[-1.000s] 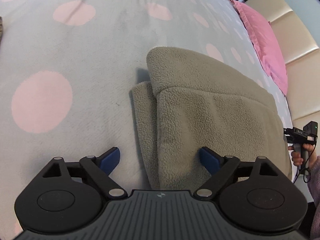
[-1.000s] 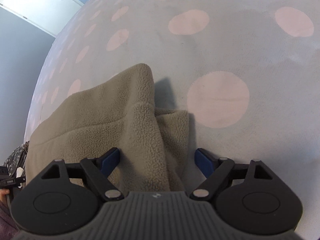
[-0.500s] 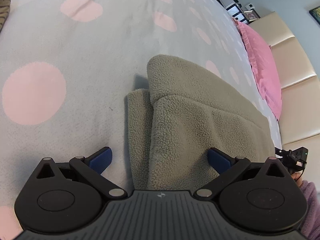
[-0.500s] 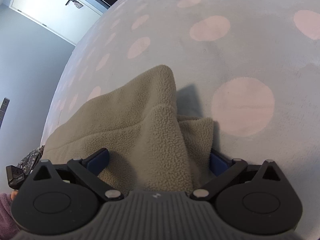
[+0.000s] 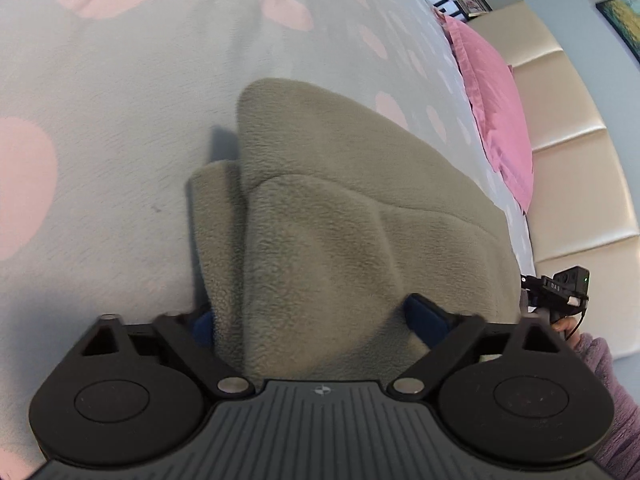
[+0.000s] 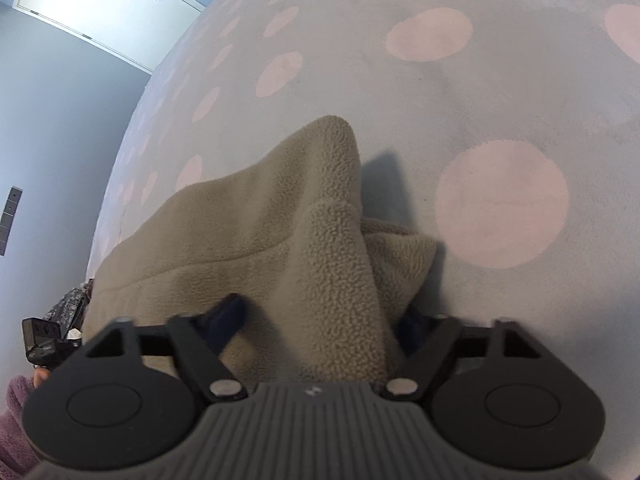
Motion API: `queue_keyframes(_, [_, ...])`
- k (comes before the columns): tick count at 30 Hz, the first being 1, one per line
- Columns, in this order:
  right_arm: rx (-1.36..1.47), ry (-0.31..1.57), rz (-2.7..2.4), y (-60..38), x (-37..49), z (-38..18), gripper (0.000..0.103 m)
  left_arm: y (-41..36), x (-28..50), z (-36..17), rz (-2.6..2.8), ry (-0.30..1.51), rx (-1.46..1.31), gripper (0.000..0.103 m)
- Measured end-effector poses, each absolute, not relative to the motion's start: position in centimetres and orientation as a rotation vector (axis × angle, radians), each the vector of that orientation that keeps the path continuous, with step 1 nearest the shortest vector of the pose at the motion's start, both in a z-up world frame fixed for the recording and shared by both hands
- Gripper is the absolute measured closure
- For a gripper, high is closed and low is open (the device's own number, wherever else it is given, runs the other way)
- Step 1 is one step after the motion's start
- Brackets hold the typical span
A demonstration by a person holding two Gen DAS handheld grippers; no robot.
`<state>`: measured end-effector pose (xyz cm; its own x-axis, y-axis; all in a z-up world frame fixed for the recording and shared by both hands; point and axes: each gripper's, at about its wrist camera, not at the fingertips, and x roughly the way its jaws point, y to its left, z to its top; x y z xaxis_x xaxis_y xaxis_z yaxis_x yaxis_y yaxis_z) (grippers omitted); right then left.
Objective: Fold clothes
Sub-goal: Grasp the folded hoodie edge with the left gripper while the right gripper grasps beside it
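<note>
A beige fleece garment (image 5: 352, 216) lies folded in layers on a grey bedspread with pink dots (image 5: 100, 140). My left gripper (image 5: 316, 320) is open, its blue fingers on either side of the garment's near folded edge. The garment also shows in the right wrist view (image 6: 280, 232). My right gripper (image 6: 320, 316) is open too, its fingers straddling the opposite end of the fleece. Both pairs of fingertips are partly hidden by the cloth.
A pink pillow (image 5: 492, 92) lies at the bed's far right against a cream padded headboard (image 5: 576, 152). The right gripper's handle (image 5: 560, 292) shows at the left view's right edge. A grey wall and white door (image 6: 80, 20) are beyond the bed.
Both grippers have moved forward and down onto the fleece. The fingers now sit deeper around the folded edges, and the cloth bulges up between them.
</note>
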<state>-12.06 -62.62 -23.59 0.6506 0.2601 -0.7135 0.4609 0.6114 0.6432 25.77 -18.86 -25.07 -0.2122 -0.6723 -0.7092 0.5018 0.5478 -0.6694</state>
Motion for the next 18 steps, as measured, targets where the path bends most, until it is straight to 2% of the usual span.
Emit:
queue_keyframes(5, [0.904,0.888,-0.121,-61.8,-11.5,-22.5,0.062,-18.6,25.6,-24.5,-1.097,1.413,-0.18,0.048])
queue_keyframes(8, [0.877,0.876,-0.132,-61.4,-11.8,-21.5,0.068,-18.9,25.1,-23.7,-1.107,1.384,-0.155,0.057])
queue_keyframes(11, [0.862,0.847,-0.148,-60.9,-12.2,-20.2,0.071,-18.8,24.7,-22.7,-1.112,1.347,-0.145,0.064])
queue_keyframes(18, [0.817,0.763,-0.166,-58.9,-14.4,-16.4,0.073,-18.8,22.4,-19.7,-1.139,1.244,-0.123,0.068])
